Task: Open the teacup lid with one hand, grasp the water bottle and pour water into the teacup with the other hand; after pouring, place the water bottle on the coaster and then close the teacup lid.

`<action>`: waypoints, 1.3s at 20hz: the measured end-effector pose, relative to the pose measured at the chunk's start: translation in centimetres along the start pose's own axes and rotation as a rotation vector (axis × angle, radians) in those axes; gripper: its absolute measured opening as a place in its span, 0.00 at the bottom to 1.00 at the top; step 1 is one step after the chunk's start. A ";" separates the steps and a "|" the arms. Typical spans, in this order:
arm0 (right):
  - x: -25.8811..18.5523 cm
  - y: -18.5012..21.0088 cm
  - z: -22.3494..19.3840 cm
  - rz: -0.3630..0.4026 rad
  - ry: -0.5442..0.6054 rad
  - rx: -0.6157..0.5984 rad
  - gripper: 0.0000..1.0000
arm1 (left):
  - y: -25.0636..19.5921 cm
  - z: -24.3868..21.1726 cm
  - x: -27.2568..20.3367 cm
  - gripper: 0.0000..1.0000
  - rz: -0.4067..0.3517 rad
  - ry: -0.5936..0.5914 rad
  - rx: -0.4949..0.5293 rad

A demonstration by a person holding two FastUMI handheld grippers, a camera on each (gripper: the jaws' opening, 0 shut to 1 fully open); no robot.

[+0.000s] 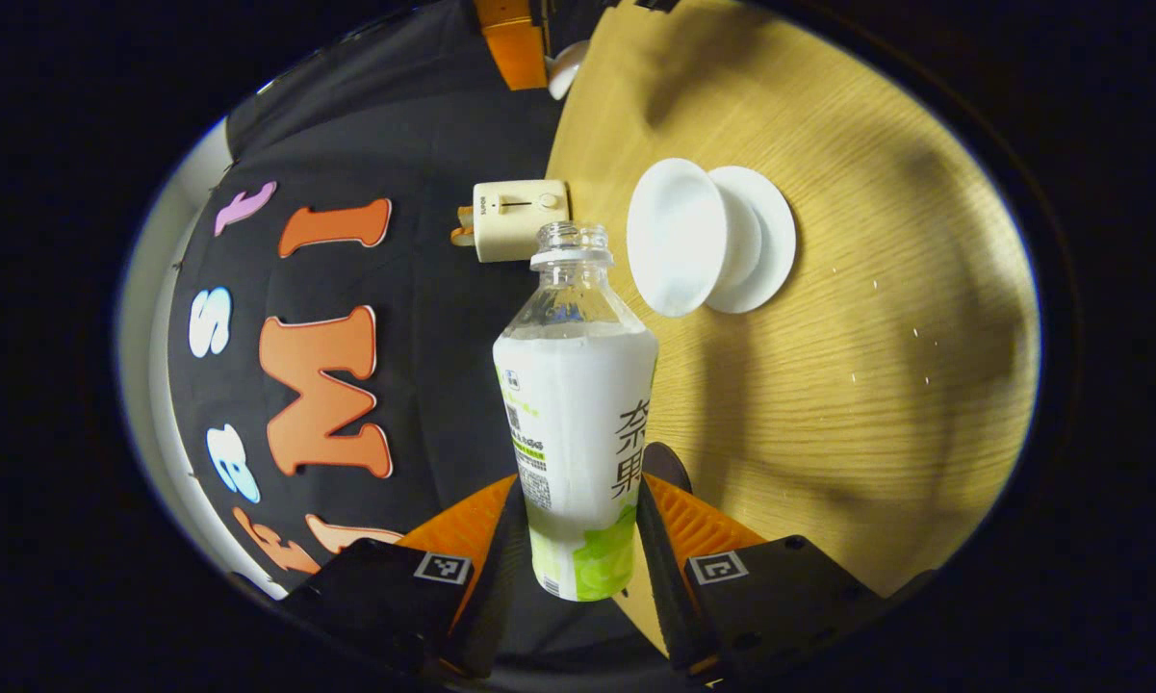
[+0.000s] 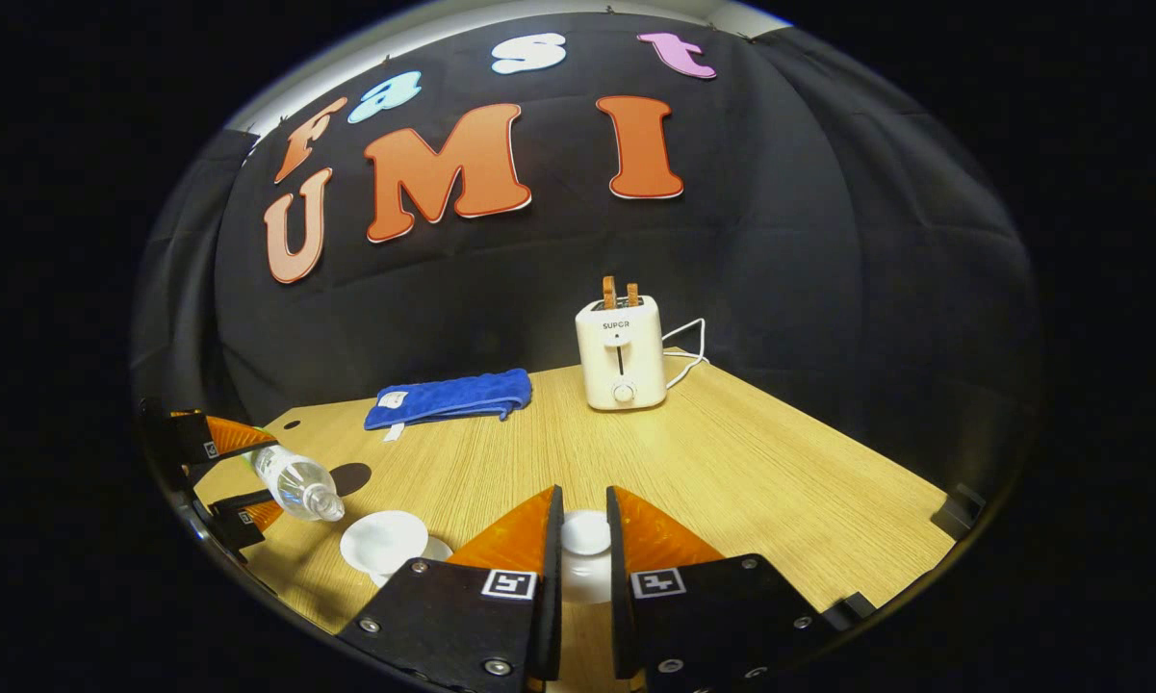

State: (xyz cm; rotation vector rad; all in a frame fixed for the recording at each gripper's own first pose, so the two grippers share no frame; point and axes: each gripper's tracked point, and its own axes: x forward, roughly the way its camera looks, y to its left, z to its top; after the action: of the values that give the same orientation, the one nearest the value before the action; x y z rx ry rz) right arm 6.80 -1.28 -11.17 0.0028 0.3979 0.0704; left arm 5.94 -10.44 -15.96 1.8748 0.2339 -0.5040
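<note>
Water bottle (image 1: 578,423), uncapped and part full, is sitting between the left gripper (image 1: 578,539) fingers, which are pressing on its labelled body from both sides; its open neck is pointing straight ahead of the gripper. In the right gripper view the bottle (image 2: 294,484) is lying tilted, mouth angling down toward the white teacup (image 2: 383,541), just short of its rim. In the left gripper view, the open teacup (image 1: 679,236) is standing on its saucer (image 1: 765,241) on the wooden table (image 1: 876,385), just ahead and to the right of the bottle's mouth. The right gripper (image 2: 582,549) is closing narrowly around the white teacup lid (image 2: 585,532), the fingers flanking it on either side and holding it above the table. Farther ahead of it are standing a toaster (image 2: 621,351) and, to its left, a folded blue towel (image 2: 452,397).
</note>
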 end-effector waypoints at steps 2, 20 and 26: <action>0.0 -0.2 0.1 -0.003 -0.001 0.004 0.22 | 0.5 0.1 -0.1 0.69 -0.005 0.000 0.073; -0.1 -0.6 0.1 -0.003 0.003 0.006 0.21 | 3.3 0.6 0.4 0.67 0.025 0.021 0.374; -0.2 -0.5 0.0 0.003 0.007 0.012 0.22 | 2.1 0.1 0.8 0.65 -0.013 0.017 0.245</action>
State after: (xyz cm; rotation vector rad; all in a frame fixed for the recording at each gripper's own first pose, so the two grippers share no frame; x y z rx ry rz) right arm 6.70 -1.84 -11.10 0.0154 0.4050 0.0706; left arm 7.41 -11.34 -14.57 2.1181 0.2026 -0.5447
